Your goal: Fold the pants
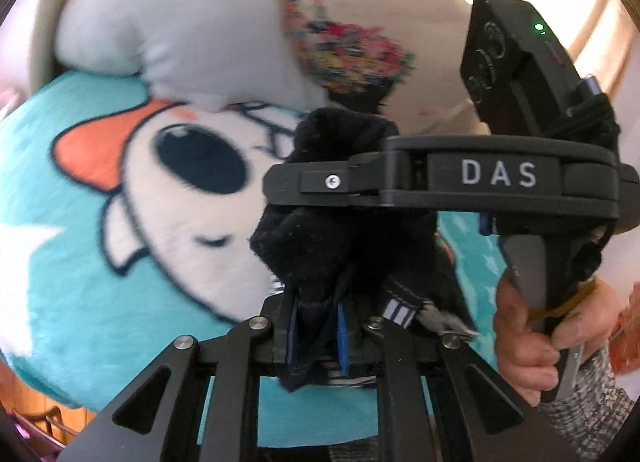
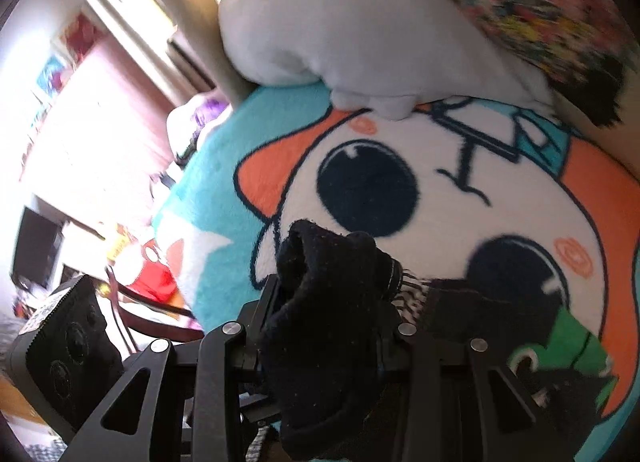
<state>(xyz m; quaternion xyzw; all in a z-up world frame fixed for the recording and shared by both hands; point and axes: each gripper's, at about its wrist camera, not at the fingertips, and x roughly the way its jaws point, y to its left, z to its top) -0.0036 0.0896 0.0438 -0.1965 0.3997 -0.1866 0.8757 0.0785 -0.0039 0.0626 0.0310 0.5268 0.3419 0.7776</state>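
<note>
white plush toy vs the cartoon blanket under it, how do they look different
The white plush toy is plain, with no visible print; the cartoon blanket is teal with an orange-and-white big-eyed character. The plush toy is a bulky, rounded shape lying on top; the blanket is spread out beneath it. Both look soft and fleecy.

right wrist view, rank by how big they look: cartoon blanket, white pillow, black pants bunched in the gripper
1. cartoon blanket
2. white pillow
3. black pants, though they sit right at the camera, clamped in the right gripper, so they look bigger than they are.
</note>
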